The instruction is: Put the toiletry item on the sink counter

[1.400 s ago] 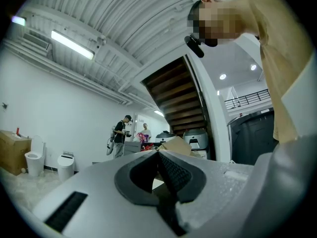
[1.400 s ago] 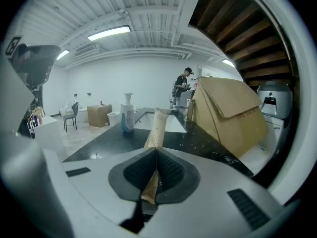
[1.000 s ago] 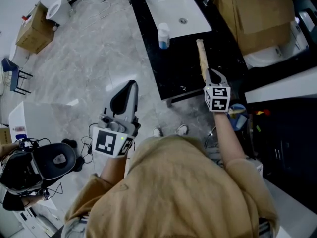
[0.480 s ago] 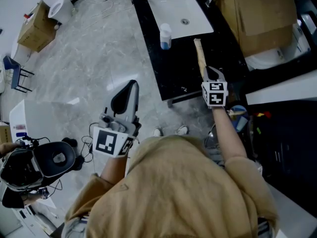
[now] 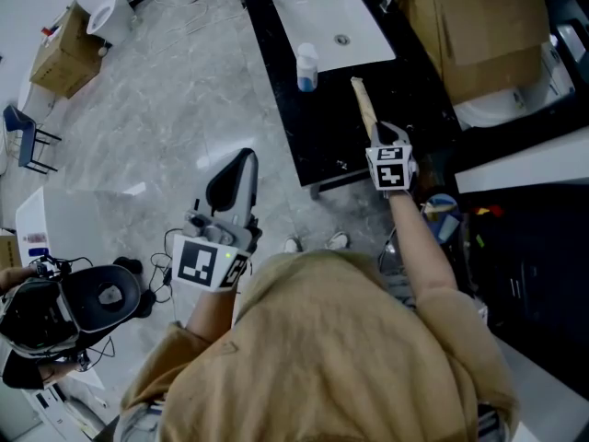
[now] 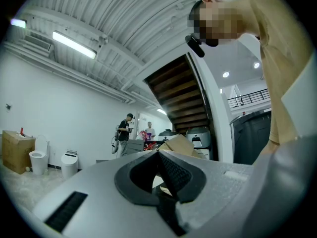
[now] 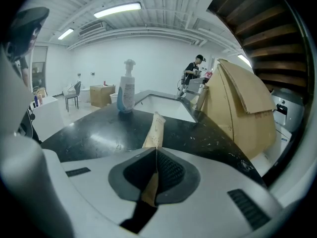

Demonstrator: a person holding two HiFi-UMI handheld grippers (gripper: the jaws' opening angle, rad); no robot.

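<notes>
The toiletry item is a long, flat, tan paper-wrapped packet (image 5: 362,106). My right gripper (image 5: 377,136) is shut on its near end and holds it above the black sink counter (image 5: 317,132), its far end toward the white basin (image 5: 331,21). In the right gripper view the packet (image 7: 154,129) sticks out forward from the closed right gripper (image 7: 157,155), tilted slightly up over the counter (image 7: 94,133). My left gripper (image 5: 241,166) is shut and empty, held near the body over the floor. In the left gripper view the left gripper (image 6: 159,156) points upward into the room.
A white and blue pump bottle (image 5: 306,66) stands on the counter left of the basin, also visible as the bottle (image 7: 127,87). A large cardboard sheet (image 5: 488,26) leans at the counter's right. Toilets (image 5: 101,12), a cardboard box (image 5: 60,58) and a blue chair (image 5: 23,141) stand across the marble floor.
My right gripper has moved left and farther over the counter with the packet in it, toward the basin. The left gripper has stayed still.
</notes>
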